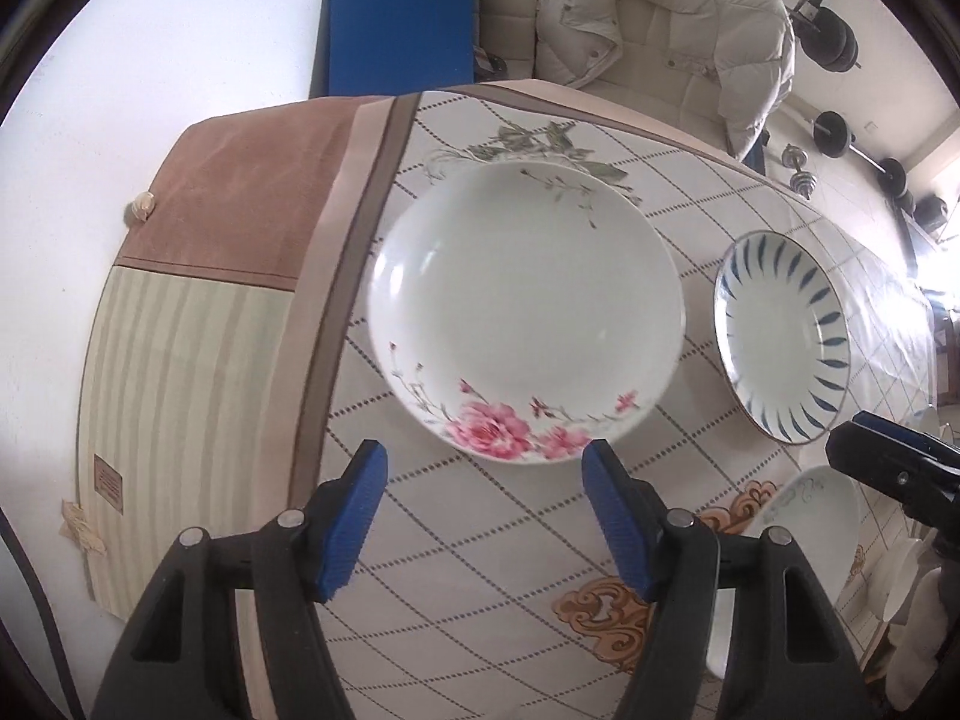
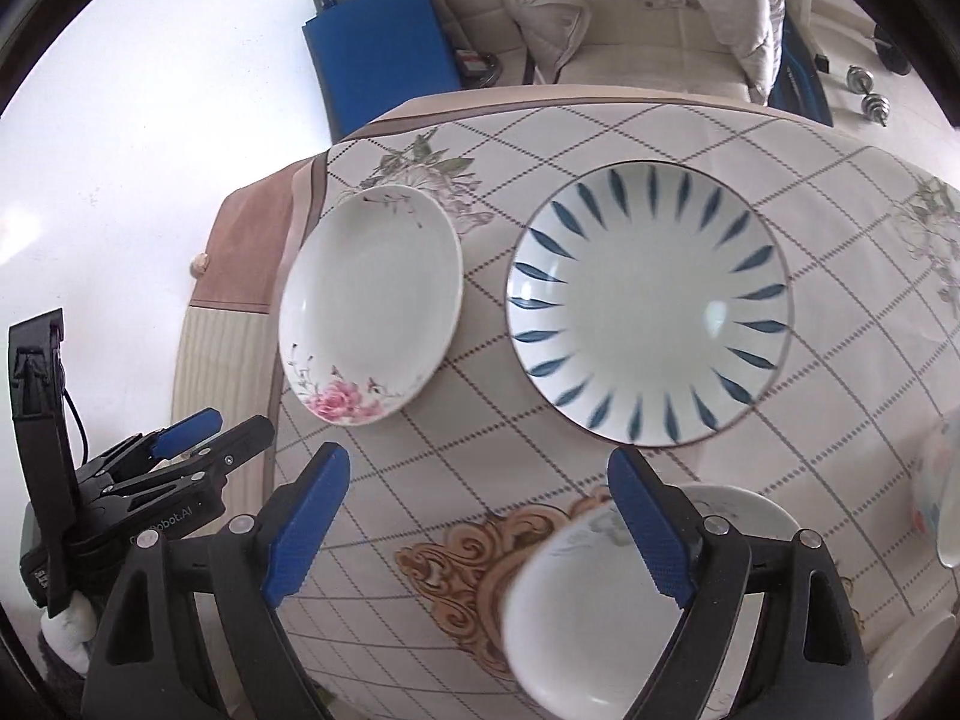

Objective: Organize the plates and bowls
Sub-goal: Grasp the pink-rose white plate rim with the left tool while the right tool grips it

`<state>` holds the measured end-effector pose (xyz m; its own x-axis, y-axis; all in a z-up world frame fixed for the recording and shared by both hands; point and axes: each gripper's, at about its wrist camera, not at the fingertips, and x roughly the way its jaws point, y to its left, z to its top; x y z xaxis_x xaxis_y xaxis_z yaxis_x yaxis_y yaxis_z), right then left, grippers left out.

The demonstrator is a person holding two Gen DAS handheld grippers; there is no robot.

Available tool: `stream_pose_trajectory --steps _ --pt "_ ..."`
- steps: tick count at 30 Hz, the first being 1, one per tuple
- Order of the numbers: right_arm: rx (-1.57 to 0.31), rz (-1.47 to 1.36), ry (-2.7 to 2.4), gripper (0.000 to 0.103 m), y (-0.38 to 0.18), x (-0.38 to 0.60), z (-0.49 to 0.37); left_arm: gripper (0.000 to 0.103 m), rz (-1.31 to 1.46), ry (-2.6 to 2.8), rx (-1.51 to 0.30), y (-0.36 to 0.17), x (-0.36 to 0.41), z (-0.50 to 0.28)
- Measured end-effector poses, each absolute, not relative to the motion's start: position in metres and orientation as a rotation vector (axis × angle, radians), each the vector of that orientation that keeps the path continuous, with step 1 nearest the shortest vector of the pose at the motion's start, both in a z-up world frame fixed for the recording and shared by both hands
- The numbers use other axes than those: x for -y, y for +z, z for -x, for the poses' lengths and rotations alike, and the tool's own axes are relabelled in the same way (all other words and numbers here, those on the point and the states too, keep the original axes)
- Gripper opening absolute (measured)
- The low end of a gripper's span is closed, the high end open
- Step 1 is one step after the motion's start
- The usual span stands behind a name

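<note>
Both claws, left gripper (image 1: 483, 474) and right gripper (image 2: 480, 480), spread empty; white bowl (image 2: 576, 612) blurred.

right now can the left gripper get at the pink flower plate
Probably yes: the left gripper is open and empty, and the pink flower plate lies just beyond its fingertips with nothing between them.

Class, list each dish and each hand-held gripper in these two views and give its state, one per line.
Pink-flowered plate: empty, flat on the tablecloth.
Blue-striped plate: empty, flat beside it, apart.
White bowl: near edge, contents unclear.
Left hand-held gripper: open, holding nothing.
Right hand-held gripper: open, holding nothing.
</note>
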<state>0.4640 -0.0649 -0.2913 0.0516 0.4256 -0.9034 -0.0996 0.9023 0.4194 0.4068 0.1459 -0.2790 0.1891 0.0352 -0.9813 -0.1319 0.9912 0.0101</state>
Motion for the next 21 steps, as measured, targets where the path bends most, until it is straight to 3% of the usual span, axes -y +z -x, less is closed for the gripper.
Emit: stream_pose_trajectory --steps 12,21 --pt "-1.625 -0.207 0.417 0.089 -0.368 -0.021 -0.584 0.063 0.387 0.093 -1.497 -0.352 -0.251 -0.465" --pt "-1.708 -0.228 0.452 0.071 -0.408 -0.035 -0.625 0.048 0.399 0.016 -1.541 -0.382 -0.235 -0.479"
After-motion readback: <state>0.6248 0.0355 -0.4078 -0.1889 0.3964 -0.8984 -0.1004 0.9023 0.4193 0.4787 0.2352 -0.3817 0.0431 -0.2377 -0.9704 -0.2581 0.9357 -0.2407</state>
